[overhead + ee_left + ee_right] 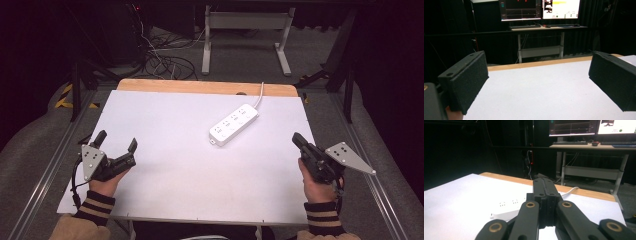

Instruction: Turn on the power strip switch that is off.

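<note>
Power strip [234, 124]: lay untouched mid-desk [165, 150]. Left tongs [118, 143]: spread wide, empty. Right tongs [296, 138]: pressed closed, empty. Handling judged not yet begun.

**White on white, black at the edges**

The power strip [233, 125] is white, and so is its cord [260, 95]. The bench [175, 165] has a plain, unpatterned white top, with a light wood strip [205, 87] showing along its far edge. The left gripper [118, 144] is black with a grey plate on top; its fingers [465, 80] are matt black with a fine grainy texture. The right gripper [296, 138] is black too, with brass-coloured rivets at its joints and a grey plate. The sleeves [95, 206] are tan, with cuffs striped dark and tan. The floor [240, 60] is grey.
</note>
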### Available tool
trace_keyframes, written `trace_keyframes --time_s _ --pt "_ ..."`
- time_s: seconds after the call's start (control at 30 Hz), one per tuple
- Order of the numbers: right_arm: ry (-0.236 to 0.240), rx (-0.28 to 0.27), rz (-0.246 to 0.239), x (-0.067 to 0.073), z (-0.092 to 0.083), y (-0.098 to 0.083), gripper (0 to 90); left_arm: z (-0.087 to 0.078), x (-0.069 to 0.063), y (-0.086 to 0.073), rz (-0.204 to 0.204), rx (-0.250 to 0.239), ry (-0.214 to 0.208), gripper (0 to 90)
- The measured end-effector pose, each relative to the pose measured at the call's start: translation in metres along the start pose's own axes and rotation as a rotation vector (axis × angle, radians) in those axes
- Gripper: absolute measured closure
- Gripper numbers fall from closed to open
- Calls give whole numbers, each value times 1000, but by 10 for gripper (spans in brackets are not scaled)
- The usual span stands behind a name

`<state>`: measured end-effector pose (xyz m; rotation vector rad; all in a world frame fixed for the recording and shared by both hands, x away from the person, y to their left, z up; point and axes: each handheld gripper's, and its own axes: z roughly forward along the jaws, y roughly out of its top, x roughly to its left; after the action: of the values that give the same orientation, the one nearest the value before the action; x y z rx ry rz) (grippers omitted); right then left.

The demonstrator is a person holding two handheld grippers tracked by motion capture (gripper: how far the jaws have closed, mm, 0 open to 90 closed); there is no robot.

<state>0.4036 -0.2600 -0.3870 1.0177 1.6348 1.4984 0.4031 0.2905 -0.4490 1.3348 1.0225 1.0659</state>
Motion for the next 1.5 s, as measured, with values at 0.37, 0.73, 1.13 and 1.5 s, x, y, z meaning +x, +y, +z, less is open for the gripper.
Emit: trace_keyframes --time_s 0.37,0.73,1.13,1.5 --pt "3 77 -54 7 16 55 900 1 -1 -1 2 2 -2 31" --pt "-4 147 -75 6 35 95 900 2 -2 -1 10 8 -8 32" --pt "0 273 -142 23 89 132 900 3 -3 -2 14 7 -13 32" --pt "7 366 -192 44 144 152 900 3 -3 -1 17 4 -20 32"
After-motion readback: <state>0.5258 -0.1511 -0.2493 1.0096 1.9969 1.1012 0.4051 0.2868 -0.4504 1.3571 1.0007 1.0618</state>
